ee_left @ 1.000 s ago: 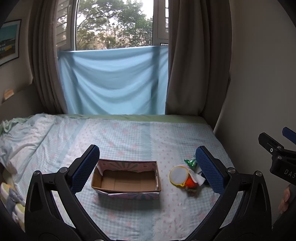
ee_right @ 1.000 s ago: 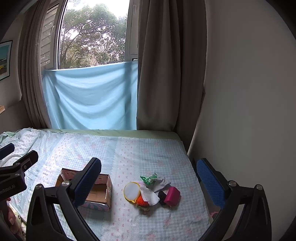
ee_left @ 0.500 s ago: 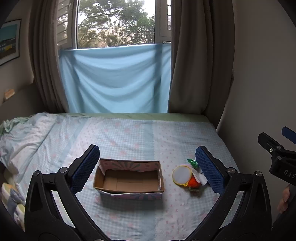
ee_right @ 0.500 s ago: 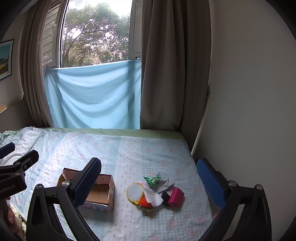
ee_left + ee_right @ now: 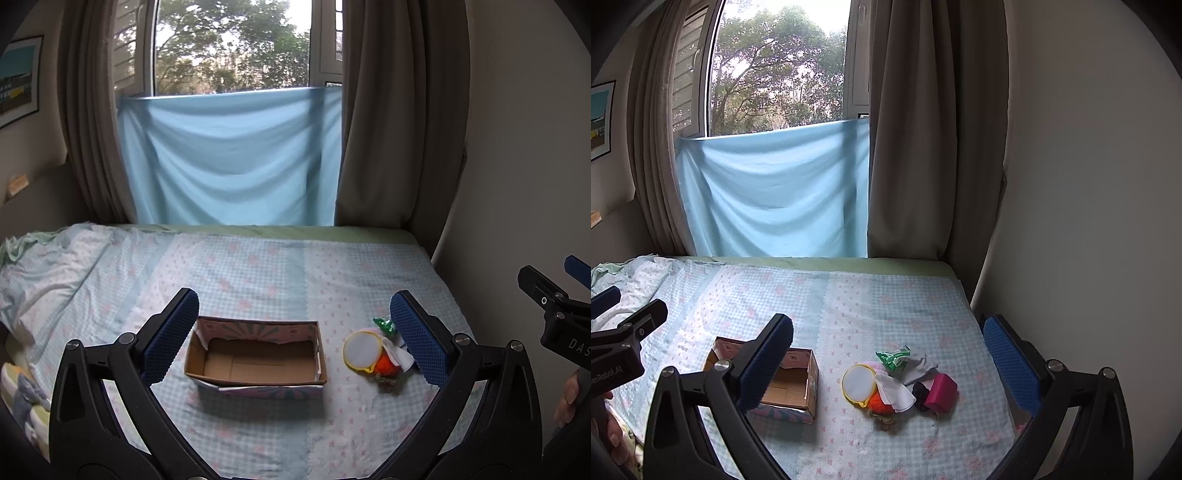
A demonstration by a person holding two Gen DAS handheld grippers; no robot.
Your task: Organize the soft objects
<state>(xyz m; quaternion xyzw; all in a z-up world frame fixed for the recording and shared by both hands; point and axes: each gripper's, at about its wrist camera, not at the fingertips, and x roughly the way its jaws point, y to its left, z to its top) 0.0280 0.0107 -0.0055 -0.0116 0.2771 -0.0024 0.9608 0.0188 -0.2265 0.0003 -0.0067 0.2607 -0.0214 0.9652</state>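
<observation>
An open, empty cardboard box (image 5: 258, 360) (image 5: 792, 384) sits on the bed. To its right lies a pile of soft objects (image 5: 899, 382) (image 5: 380, 354): a yellow-rimmed white round pad (image 5: 858, 382), an orange plush (image 5: 879, 404), a white cloth (image 5: 899, 395), a green packet (image 5: 894, 358), a grey sock (image 5: 919, 367), a black piece (image 5: 919, 391) and a magenta pouch (image 5: 942, 393). My left gripper (image 5: 291, 339) is open and empty, held above the bed in front of the box. My right gripper (image 5: 886, 365) is open and empty, held above the pile.
The bed (image 5: 295, 269) has a blue checked sheet. A crumpled quilt (image 5: 48, 266) lies at the left. A wall (image 5: 1089, 221) runs close along the right side. Curtains and a blue cloth (image 5: 229, 158) hang under the window behind.
Both grippers have drifted slightly forward and upward over the bed. The box and pile have not moved. Both stay open.
</observation>
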